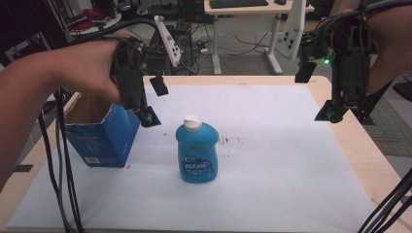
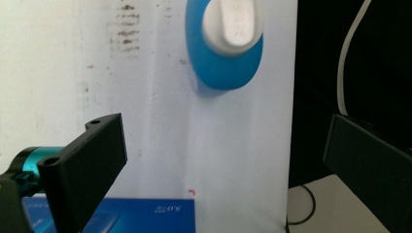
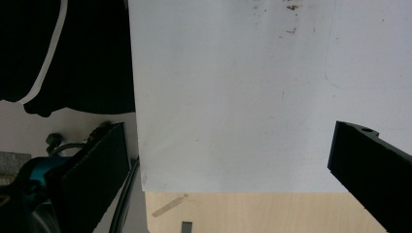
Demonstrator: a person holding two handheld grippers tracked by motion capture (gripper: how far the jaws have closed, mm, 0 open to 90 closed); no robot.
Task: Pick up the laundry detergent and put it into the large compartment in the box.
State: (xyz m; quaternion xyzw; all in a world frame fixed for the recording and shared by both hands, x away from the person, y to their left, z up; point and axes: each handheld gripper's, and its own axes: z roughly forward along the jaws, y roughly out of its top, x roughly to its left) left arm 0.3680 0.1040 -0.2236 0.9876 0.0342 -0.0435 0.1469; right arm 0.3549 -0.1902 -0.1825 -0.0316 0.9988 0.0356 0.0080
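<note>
1. Right now one blue bottle (image 1: 196, 151) with a white cap (image 1: 192, 123) stands upright near the middle of the white sheet (image 1: 272, 160) that covers most of the desk (image 1: 362, 145).
2. One open blue carton (image 1: 102, 133) sits to the left of the bottle, near the sheet's left edge, apart from the bottle with a strip of bare sheet between them.
3. To the right of the bottle the sheet lies bare all the way to its right edge, and a band of pale wood shows beyond that edge.
4. Two sets of tongs are up in the air. The left tongs (image 1: 154, 103) hang above and to the left of the bottle, just over the carton's right corner; their jaws stand wide apart with nothing between them.
5. In the left gripper view the left tongs (image 2: 221, 160) frame bare sheet, with the bottle's cap (image 2: 233, 22) seen from above beyond them.
6. The right tongs (image 1: 318, 92) hover well to the right of the bottle, over the sheet's far right edge, jaws likewise spread and holding nothing.
7. In the right gripper view the right tongs (image 3: 228, 170) look down on the sheet's edge and the wood.
</note>
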